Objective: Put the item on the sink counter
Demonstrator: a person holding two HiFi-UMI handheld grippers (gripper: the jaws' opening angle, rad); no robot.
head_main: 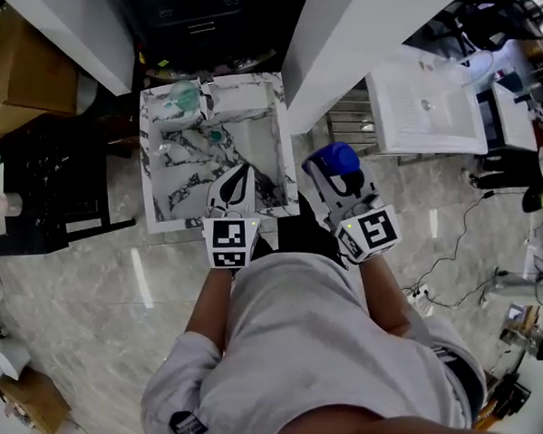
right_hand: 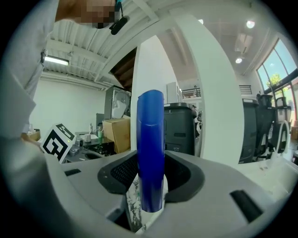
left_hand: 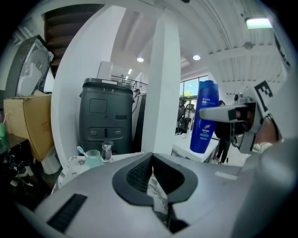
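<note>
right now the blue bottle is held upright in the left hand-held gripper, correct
No, it is the right hand-held gripper that holds the blue bottle upright; the right gripper view shows the bottle clamped between its jaws.

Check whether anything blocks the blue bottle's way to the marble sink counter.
Nothing visible does. The blue bottle, clamped in the right gripper, is just right of the sink counter, whose right rim is bare. The green cup sits at the far-left corner.

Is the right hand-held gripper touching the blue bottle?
Touching. The right gripper view shows the blue bottle standing upright between the jaws of the right hand-held gripper, with both pads pressed against its sides.
</note>
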